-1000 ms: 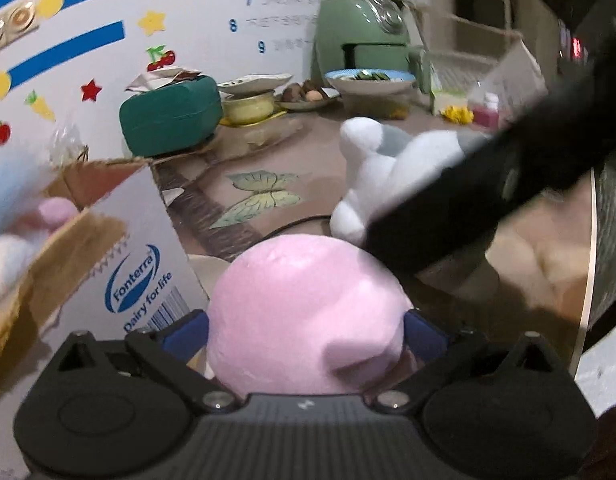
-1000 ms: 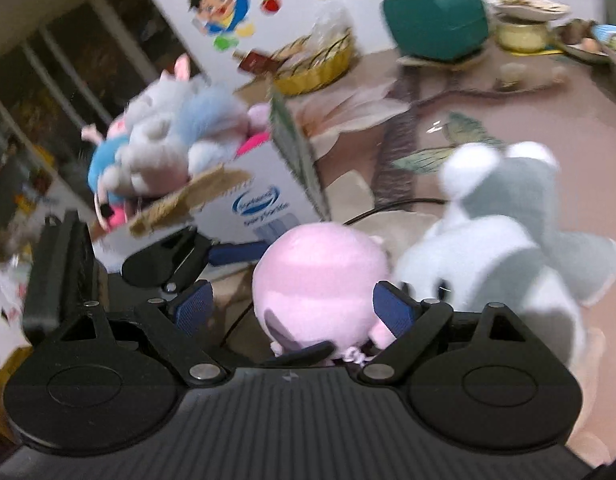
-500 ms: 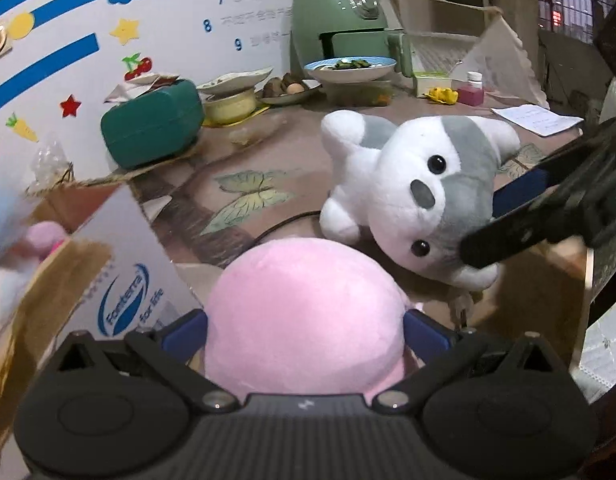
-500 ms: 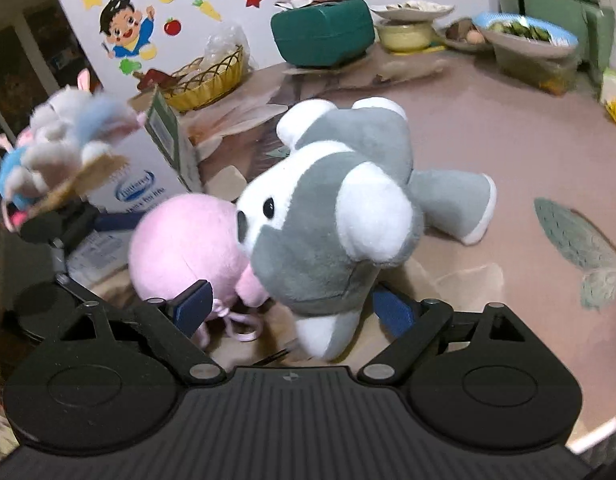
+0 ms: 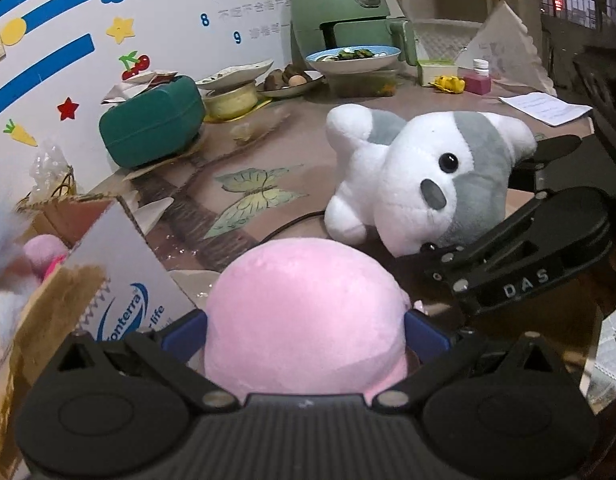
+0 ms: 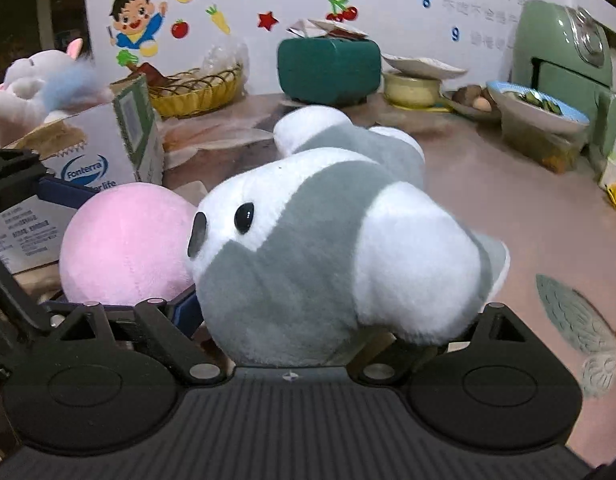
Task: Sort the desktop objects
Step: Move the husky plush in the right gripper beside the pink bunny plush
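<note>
To your left the white Fonterra cardboard box (image 5: 119, 280), heaped with soft toys, walls off that side, its raised flap just beside the round pink plush ball (image 5: 303, 320). The grey-and-white plush dog (image 6: 332, 236) presses against the ball, so no gap lies between them. Bare pinkish tabletop (image 6: 520, 200) lies open right of the dog, until the green air fryer (image 6: 564, 64) and blue-rimmed dish (image 6: 536, 108) at the back.

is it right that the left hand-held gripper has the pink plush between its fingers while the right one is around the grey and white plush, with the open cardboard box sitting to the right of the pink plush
Not quite: the box is on the wrong side. In the left wrist view the cardboard box sits to the left of the pink plush. The rest holds: the left hand-held gripper has the pink plush between its fingers, and the right hand-held gripper is around the grey and white plush.
</note>
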Available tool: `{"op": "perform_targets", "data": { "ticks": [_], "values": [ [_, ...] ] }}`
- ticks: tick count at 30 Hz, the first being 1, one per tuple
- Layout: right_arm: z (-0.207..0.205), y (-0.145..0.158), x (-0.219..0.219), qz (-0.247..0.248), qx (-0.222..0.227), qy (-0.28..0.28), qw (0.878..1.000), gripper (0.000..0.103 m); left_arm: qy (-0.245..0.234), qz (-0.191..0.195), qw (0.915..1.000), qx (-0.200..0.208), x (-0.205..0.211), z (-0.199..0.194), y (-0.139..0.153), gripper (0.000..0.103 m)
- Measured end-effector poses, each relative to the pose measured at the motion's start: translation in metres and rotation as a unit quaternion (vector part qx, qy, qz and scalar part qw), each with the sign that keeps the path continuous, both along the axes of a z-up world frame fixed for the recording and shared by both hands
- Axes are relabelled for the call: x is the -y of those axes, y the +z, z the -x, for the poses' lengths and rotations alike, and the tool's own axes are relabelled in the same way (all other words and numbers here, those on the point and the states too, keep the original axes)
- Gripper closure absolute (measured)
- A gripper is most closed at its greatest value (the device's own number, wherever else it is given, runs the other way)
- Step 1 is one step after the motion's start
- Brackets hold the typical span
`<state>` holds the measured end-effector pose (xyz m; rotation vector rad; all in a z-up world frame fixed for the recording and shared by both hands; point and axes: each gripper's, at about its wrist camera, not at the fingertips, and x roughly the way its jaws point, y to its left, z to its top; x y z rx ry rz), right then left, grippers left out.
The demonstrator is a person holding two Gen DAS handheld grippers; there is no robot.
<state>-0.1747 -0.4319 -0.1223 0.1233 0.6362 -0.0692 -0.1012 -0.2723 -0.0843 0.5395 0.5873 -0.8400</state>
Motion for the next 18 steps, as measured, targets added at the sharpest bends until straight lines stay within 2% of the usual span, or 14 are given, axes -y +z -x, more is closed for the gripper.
{"op": "perform_targets", "data": {
  "ticks": [5, 9, 18],
  "values": [
    [-0.003, 0.009, 0.015, -0.046, -0.020, 0.007, 0.999, 0.000, 0.022, 0.015, 0.9996, 0.003, 0.001, -0.001, -0.002, 0.000],
    [-0.001, 0.023, 0.020, -0.046, -0.022, 0.009, 0.999, 0.002, 0.032, 0.035, 0.9989, 0.001, -0.001, -0.003, -0.003, 0.001],
    [0.009, 0.059, 0.020, -0.026, -0.003, 0.029, 0.999, 0.006, 0.050, 0.105, 0.9929, -0.022, -0.014, -0.009, 0.006, 0.012]
  ]
}}
